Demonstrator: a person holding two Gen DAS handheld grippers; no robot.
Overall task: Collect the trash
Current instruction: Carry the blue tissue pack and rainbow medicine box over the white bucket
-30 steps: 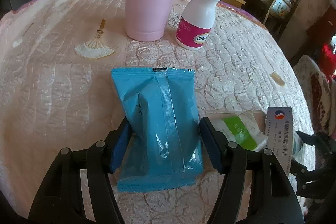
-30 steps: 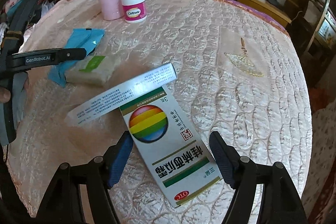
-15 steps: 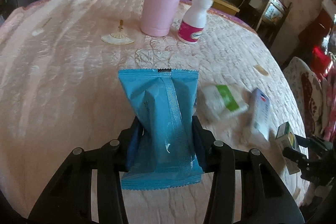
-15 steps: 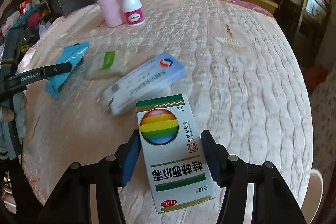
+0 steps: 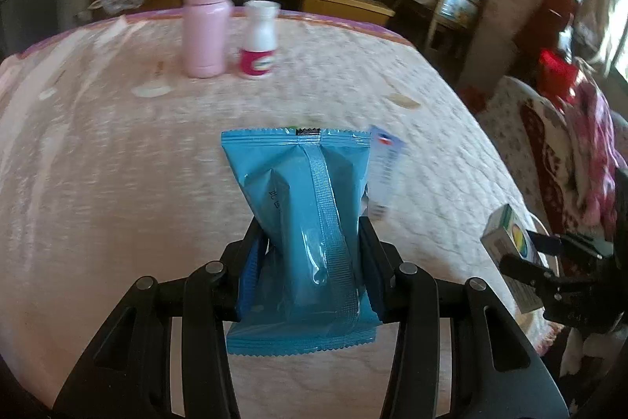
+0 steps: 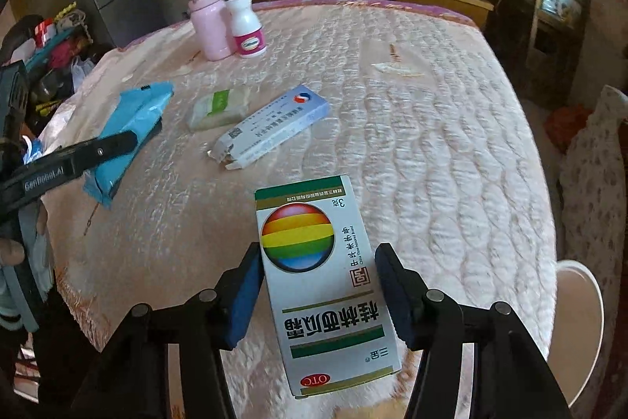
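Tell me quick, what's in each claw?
Left gripper: closed on the blue packet.
Right gripper: closed on the medicine box.

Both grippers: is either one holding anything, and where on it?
Left gripper pinches the blue packet across its lower half. Right gripper clamps the rainbow box by its long side edges, near mid-length.

- Blue foil packet (image 5: 310, 222): sealed, crinkled, lifted above the table.
- Rainbow-logo medicine box (image 6: 322, 277): white-green, flat face up, raised.
- Long pale-blue box (image 6: 271, 128) and green-white packet (image 6: 218, 107): lying side by side on the tablecloth.
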